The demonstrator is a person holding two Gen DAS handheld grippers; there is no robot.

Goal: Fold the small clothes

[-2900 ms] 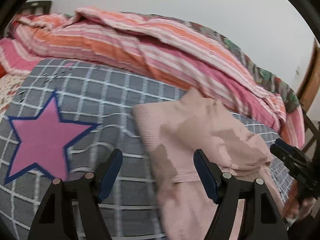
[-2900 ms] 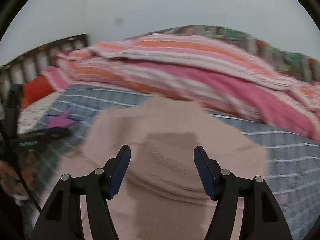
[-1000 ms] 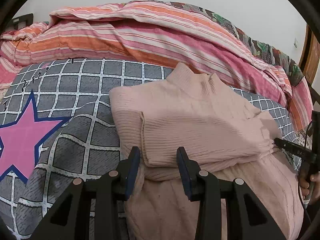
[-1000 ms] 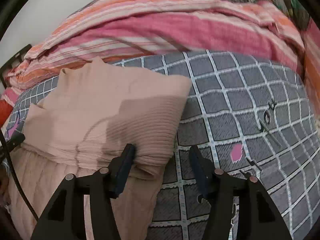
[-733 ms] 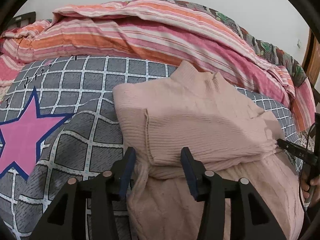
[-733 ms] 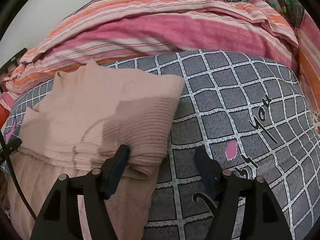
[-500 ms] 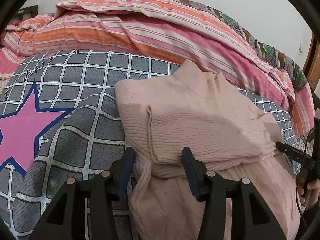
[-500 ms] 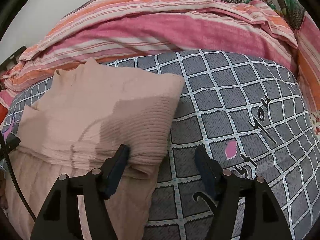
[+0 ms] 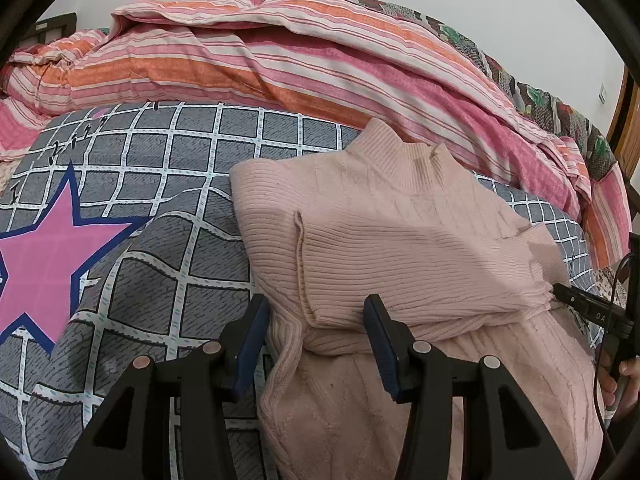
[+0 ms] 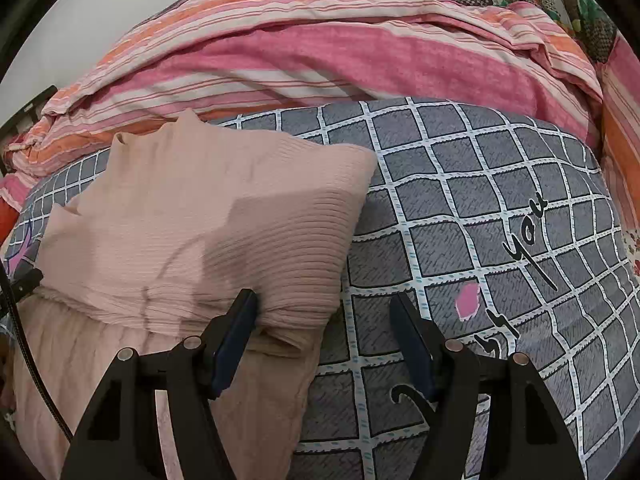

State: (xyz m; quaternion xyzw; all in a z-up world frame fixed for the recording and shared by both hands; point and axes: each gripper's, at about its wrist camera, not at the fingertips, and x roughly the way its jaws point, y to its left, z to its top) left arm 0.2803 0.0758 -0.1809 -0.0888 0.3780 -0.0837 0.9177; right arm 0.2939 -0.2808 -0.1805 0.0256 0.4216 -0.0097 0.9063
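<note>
A pale pink ribbed knit sweater (image 9: 400, 240) lies on the grey checked bedspread (image 9: 168, 216), collar toward the far side and sleeves folded across the chest. My left gripper (image 9: 316, 320) is open, its jaws low over the sweater's left edge by the folded sleeve. In the right wrist view the sweater (image 10: 200, 216) lies to the left. My right gripper (image 10: 324, 320) is open and straddles the sweater's right edge. The right gripper (image 9: 592, 312) also shows at the right rim of the left wrist view. Neither gripper holds cloth.
A striped pink and orange quilt (image 9: 280, 56) is heaped along the far side of the bed. A pink star (image 9: 44, 256) is printed on the bedspread at left. Black lettering (image 10: 524, 224) is printed at right. A wooden frame (image 9: 628, 120) stands at far right.
Both grippers have dropped from above the sweater to its near side edges. The left gripper's jaws widened a little over the last second. The sweater lies still.
</note>
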